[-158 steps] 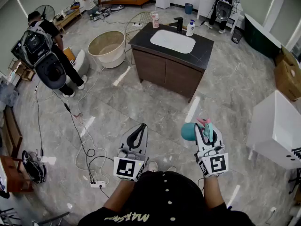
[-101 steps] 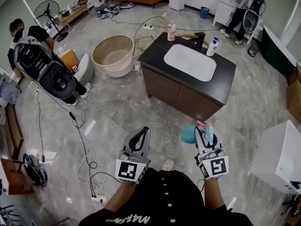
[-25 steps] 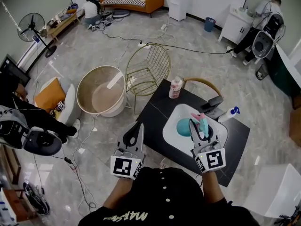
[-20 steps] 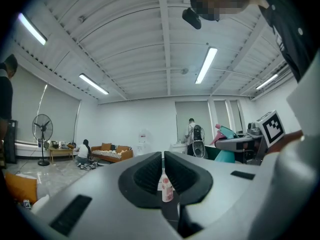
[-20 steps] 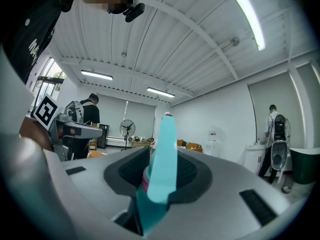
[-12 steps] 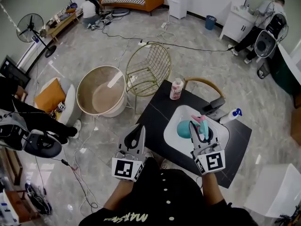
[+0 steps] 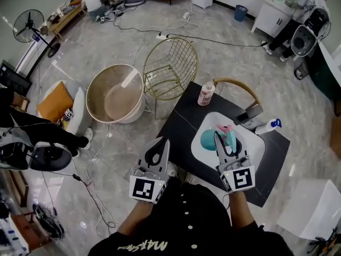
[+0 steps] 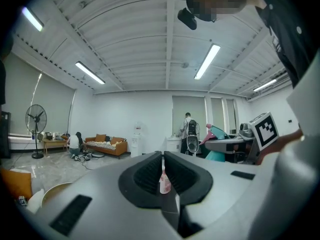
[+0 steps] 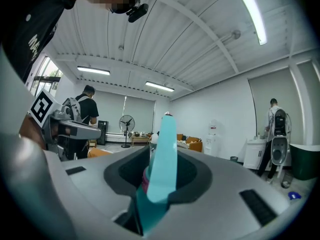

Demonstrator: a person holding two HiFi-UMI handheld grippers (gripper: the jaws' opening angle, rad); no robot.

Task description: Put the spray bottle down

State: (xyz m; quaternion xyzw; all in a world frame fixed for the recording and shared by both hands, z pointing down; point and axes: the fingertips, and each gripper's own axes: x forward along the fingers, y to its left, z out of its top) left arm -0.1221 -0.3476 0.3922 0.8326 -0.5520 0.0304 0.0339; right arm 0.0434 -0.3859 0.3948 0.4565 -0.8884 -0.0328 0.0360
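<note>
A teal spray bottle [image 7: 208,140] with a pink trigger sits between the jaws of my right gripper [image 7: 224,135], which is shut on it. It hangs over the white sink basin [image 7: 254,145] of a black vanity top [image 7: 178,124]. In the right gripper view the teal bottle [image 9: 162,156] stands upright between the pads of the right gripper [image 9: 163,153]. My left gripper [image 7: 161,142] is shut with nothing in it and hovers beside the vanity's near left edge. In its own view the left gripper [image 8: 163,158] shows only a thin slit between its pads.
On the vanity stand a pink bottle [image 7: 205,93], a black faucet [image 7: 249,114] and a white pump bottle [image 7: 266,126]. Beyond it are a gold wire chair [image 7: 170,68] and a round beige tub [image 7: 113,92]. Cables trail on the floor at the left. People are working around the room.
The person has walked up to the vanity, so the sink now lies under the right gripper. The bottle has stayed in the right gripper. The left gripper has stayed shut.
</note>
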